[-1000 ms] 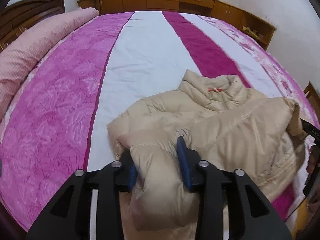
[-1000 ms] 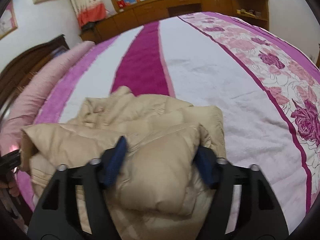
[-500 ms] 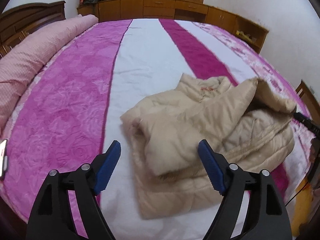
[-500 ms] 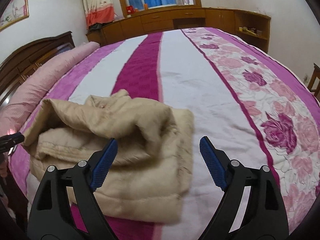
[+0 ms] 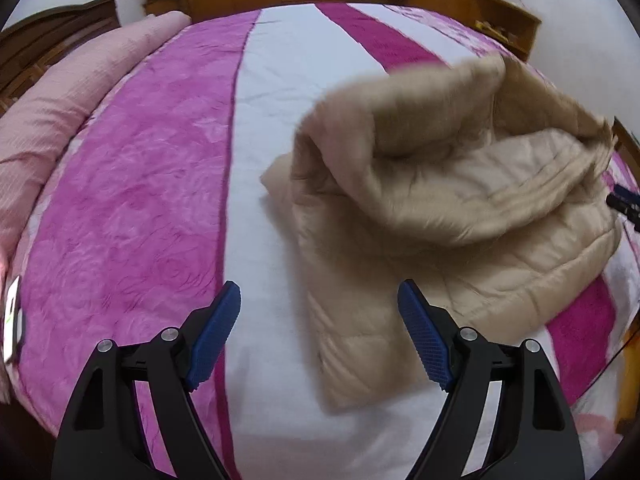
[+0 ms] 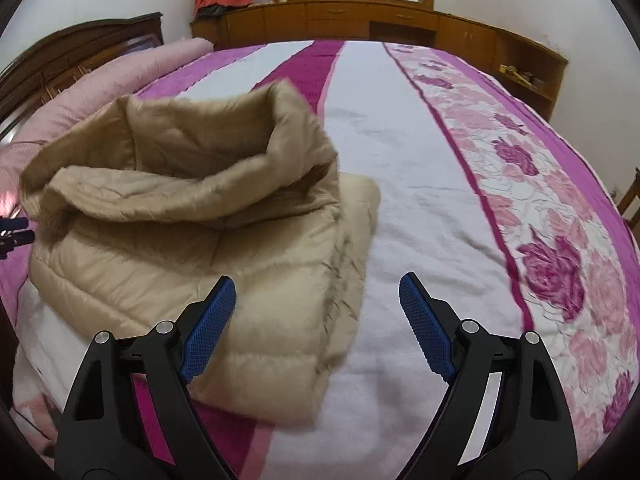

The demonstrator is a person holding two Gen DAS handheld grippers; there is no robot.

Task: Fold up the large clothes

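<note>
A beige padded jacket [image 5: 460,208] lies folded on the bed, its upper layer puffed up and curling open so the quilted lining shows. In the left wrist view it sits right of centre, and my left gripper [image 5: 318,288] hovers open just short of its near left corner, gripping nothing. The right wrist view shows the same jacket [image 6: 180,240] at the left. My right gripper [image 6: 316,280] is open over its near right edge, with only the jacket's hem and the cover below between the blue pads [image 6: 424,328].
The bed cover [image 6: 420,152] has pink, white and magenta stripes and a rose border at the right. A rolled pink quilt [image 5: 60,120] lies along the dark headboard [image 6: 80,52]. Wooden cabinets [image 6: 360,20] line the far wall. A phone [image 5: 12,320] is at the left edge.
Both grippers let go of the jacket folds, opened wide and drew back toward the near edge of the bed. The released upper layer has sprung up and spread.
</note>
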